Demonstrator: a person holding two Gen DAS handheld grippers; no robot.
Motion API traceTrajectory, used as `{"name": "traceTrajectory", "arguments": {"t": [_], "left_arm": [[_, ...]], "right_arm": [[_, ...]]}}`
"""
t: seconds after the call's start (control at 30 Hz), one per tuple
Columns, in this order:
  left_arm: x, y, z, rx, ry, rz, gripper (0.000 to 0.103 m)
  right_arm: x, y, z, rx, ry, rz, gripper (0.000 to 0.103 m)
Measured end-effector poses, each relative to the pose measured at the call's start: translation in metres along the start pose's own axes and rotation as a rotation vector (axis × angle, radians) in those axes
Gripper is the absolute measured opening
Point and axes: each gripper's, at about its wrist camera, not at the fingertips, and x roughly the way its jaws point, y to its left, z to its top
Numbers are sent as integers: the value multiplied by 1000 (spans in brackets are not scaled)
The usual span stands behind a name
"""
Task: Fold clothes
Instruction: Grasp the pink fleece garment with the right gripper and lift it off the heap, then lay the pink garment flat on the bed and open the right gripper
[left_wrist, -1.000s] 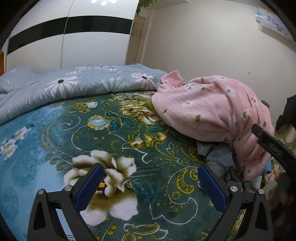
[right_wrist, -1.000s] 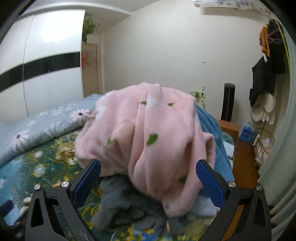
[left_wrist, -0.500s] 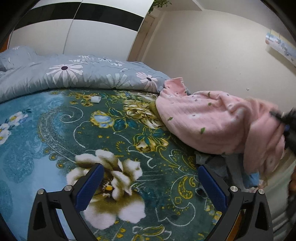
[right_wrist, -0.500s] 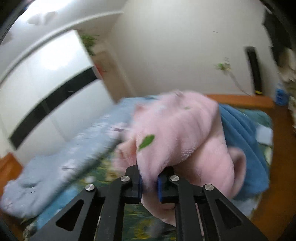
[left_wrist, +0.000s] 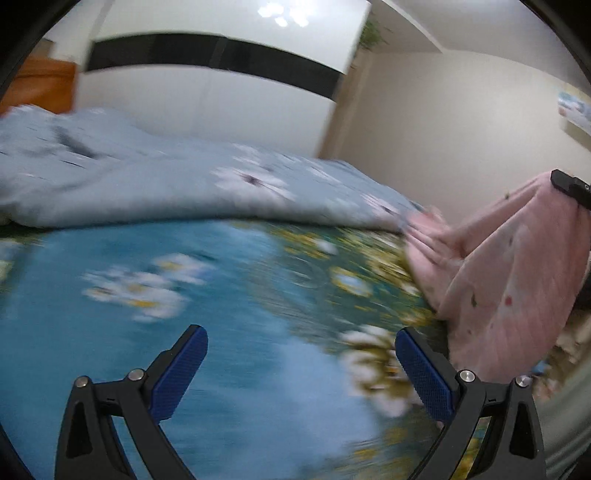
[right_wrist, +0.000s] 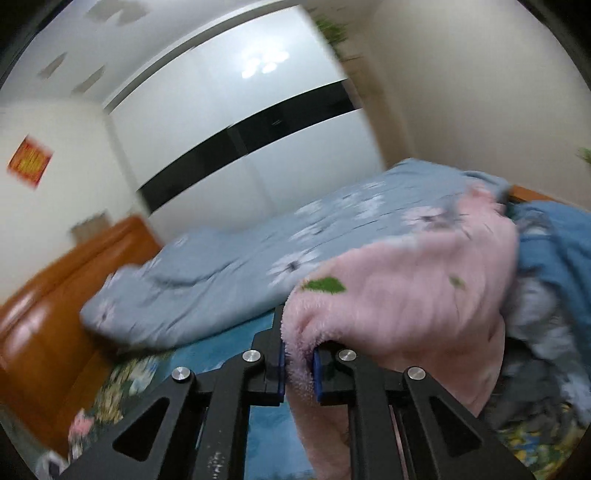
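A: Your views take in cream walls (left_wrist: 424, 122) and a white wardrobe (right_wrist: 229, 122) crossed by a black band (right_wrist: 251, 140), ceiling lamp reflected in its doors.

B: And the furniture?

A: An orange wooden headboard (right_wrist: 55, 295) to your left, with a red paper (right_wrist: 29, 164) on the wall above it. The bed carries a teal floral sheet (left_wrist: 110, 332) and a grey-blue daisy quilt (left_wrist: 147, 184). Greenery (right_wrist: 332, 27) tops the wardrobe; a picture (left_wrist: 574, 110) hangs on the right wall.

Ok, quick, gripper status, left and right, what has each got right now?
Left gripper: open, nothing between its fingers, teal floral bedspread below it.
Right gripper: shut on the pink fleece garment, lifting a fold of it.
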Motion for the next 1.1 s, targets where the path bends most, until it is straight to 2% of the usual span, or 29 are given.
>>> {"name": "traceTrajectory", "arguments": {"t": [0.2,0.3,0.5,0.6,0.7,0.77,0.9,1.0,1.03,1.1], "left_arm": [[-72,107,-8,-24,-44,134,103],[-108,158,-22,-24,-47,244,103],[-178,241,-48,-71,-55,418,103],[-207,276,-65,-111,-48,493,103],[-221,302,-81,-162,-28,524,103],[-225,314,-89,-193,-11,527,103],[-219,320,-100,-229,20,502,103],[-208,319,-104,-216,43,489,103],[-204,318,-106,-214,48,487,103],[-197,317,-109,-215,56,481,103]], "right_arm": [[66,113,-26,-98,115,169,11],[97,170,-46,-123,187,274,11],[161,299,-92,-165,334,535,11],[179,358,-113,-212,399,616,11],[208,399,-140,-275,457,584,12],[240,415,-168,-292,528,539,12],[289,424,-222,-316,640,461,14],[303,414,-248,-294,714,453,17],[302,408,-250,-283,726,461,19],[296,400,-249,-276,723,479,36]]}}
